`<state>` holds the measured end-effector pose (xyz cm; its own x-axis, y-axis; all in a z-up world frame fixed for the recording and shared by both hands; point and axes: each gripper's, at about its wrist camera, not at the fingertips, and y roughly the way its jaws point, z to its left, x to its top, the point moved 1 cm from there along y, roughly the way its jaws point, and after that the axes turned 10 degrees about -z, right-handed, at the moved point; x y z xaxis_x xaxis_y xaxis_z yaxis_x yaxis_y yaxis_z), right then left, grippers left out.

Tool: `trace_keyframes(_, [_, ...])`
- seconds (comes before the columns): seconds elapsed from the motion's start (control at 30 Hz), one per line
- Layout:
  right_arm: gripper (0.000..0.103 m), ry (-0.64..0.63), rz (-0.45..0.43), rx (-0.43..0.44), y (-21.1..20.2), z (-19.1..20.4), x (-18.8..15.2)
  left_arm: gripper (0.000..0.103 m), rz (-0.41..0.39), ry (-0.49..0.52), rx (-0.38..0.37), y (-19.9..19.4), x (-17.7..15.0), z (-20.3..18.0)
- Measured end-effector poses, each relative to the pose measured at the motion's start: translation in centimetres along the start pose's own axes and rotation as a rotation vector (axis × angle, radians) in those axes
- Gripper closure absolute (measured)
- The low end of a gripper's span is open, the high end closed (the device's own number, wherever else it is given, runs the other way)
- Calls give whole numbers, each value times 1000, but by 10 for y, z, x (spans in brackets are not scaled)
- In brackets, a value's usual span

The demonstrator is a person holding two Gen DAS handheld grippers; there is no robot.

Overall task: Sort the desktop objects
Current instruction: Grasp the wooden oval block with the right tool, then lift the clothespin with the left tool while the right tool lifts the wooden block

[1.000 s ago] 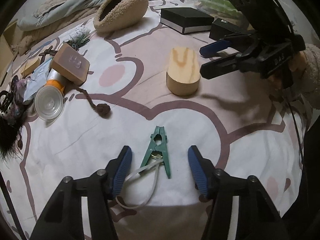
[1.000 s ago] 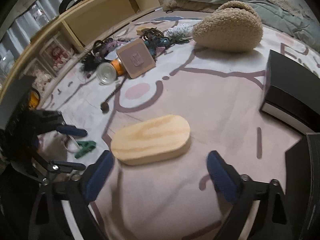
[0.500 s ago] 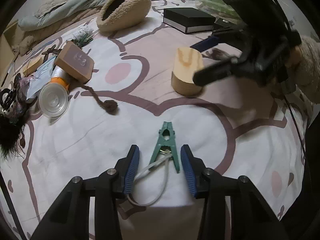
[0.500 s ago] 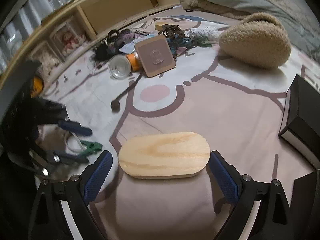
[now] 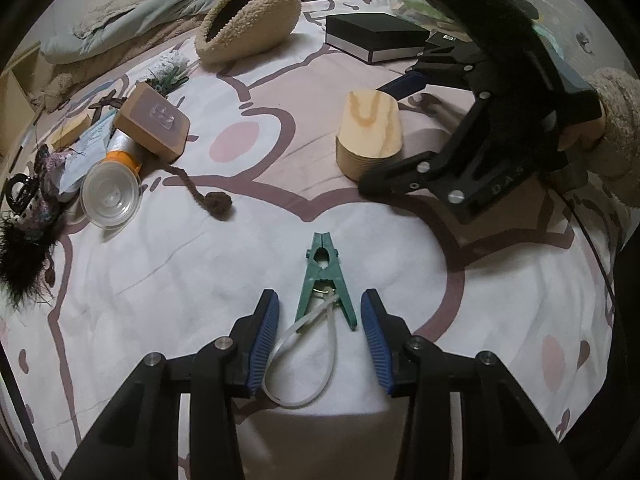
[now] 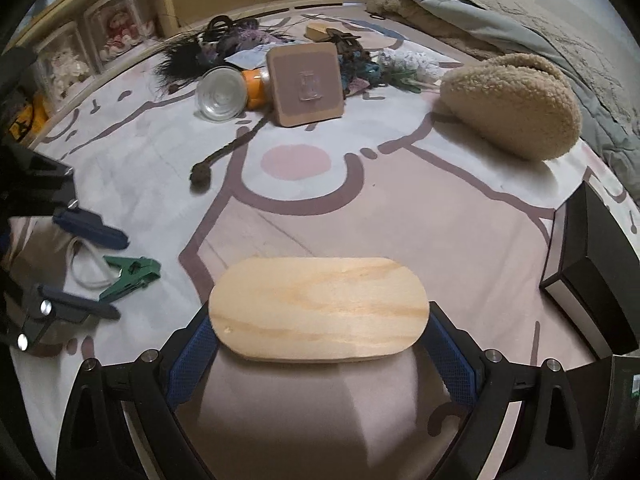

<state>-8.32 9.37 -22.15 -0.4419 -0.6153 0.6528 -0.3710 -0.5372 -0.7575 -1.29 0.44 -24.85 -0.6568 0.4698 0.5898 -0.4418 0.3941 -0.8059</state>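
A green clip [image 5: 324,276] with a white cord loop [image 5: 304,360] lies on the patterned sheet. My left gripper [image 5: 319,300] points down over it, one blue pad on each side of the clip's legs with small gaps, so it is open. From the right wrist view the same clip [image 6: 132,274] lies between the left gripper's [image 6: 120,276] fingers. An oval wooden box [image 6: 320,304] sits between the blue pads of my right gripper [image 6: 318,324], one pad at each rounded end, jaws wide. In the left wrist view the right gripper [image 5: 372,138] straddles the box [image 5: 370,132] lengthwise.
A fleecy beige pouch [image 5: 248,20] and a black box [image 5: 372,36] lie at the back. At the left are a brown square pad [image 5: 154,124], a clear cup [image 5: 110,196], a brown pom-pom cord [image 5: 216,200] and feathery clutter. A shelf unit [image 6: 120,40] borders the bed.
The left jaws have narrowed around the green clip. The right gripper has come in over the wooden box, rolled level, and now has a pad at each end of it.
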Motion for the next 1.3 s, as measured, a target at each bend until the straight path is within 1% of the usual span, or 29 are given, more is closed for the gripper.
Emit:
trace_keyframes(0.17, [7,3,7,-11,2,1,0,60,2,-22,37,0,2,-2])
trace_keyframes(0.27, [6,9,15,-14,5,1,0,60,-4,27,72,1,1,-9])
trace_keyframes(0.4, [6,24,7,-12,6,1,-2,72,-9,27,77,3,1,-12])
trace_keyframes(0.53, [6,33,5,-5,6,0,-3,73,-9,15,74,5,1,-12])
trace_keyframes(0.63, [6,50,23,13,7,-2,-3,73,-6,-1,72,5,2,-11])
trace_keyframes(0.7, [0,50,32,24,9,-1,-4,73,-6,1,77,5,2,-12])
trace_keyframes(0.8, [0,27,42,-3,11,4,-5,72,-5,12,88,7,1,-13])
trace_keyframes(0.9, [0,48,42,-4,10,2,-4,72,-8,3,93,8,1,-13])
trace_keyframes(1.1, [0,70,32,-13,6,1,-3,72,-14,-58,81,8,1,-8])
trace_keyframes(1.2, [4,77,25,-17,5,-1,-4,72,-11,-83,85,8,1,-7])
trace_keyframes(1.27, [6,85,24,-17,4,-2,-3,70,-13,-90,98,9,1,-9])
trace_keyframes(1.3, [6,85,23,-19,4,-2,-3,67,-13,-97,105,9,1,-9])
